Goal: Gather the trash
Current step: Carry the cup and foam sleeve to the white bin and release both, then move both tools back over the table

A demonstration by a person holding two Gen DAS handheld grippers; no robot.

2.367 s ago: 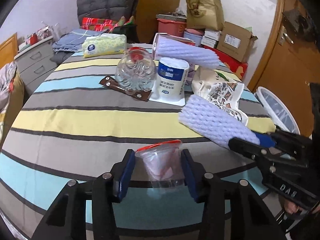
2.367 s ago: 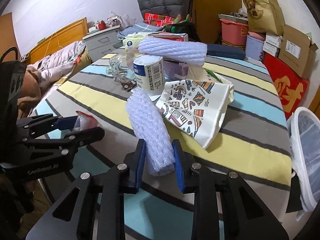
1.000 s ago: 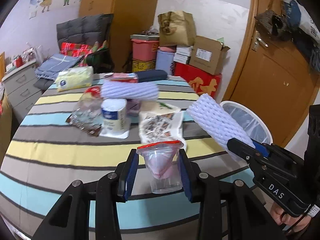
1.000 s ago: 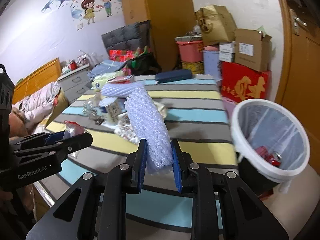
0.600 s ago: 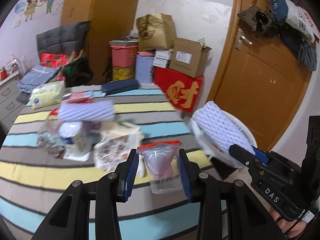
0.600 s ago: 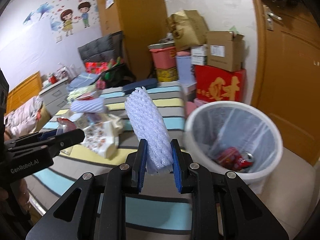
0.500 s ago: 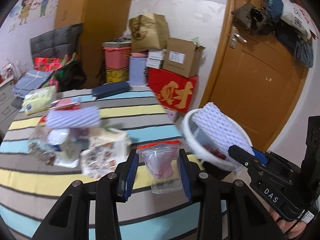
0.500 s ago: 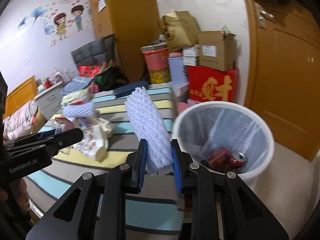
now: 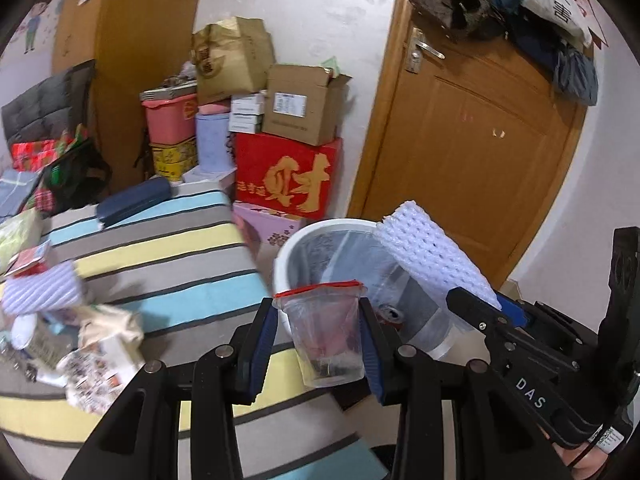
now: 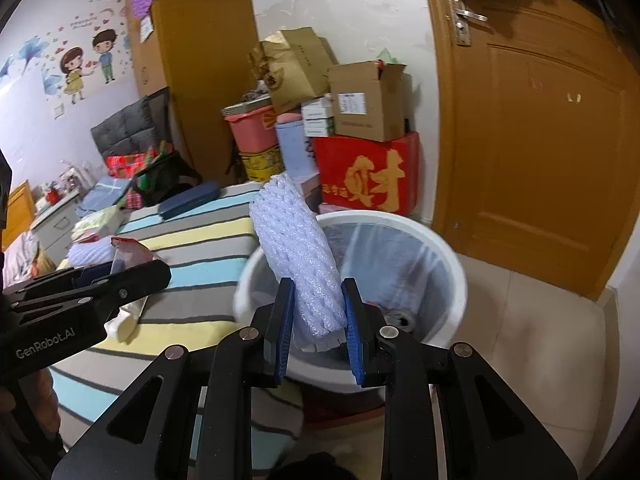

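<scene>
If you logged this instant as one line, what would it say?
left gripper: shut on plastic cup | right gripper: shut on foam sleeve | both near white bin | nothing dropped yet

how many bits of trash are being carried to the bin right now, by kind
white foam net sleeve, in the right hand-held gripper: 1
clear plastic cup with red rim, in the left hand-held gripper: 1
total: 2, both near the white round bin

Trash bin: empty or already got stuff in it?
Not empty. A can and something red lie at the bottom of the trash bin.
</scene>
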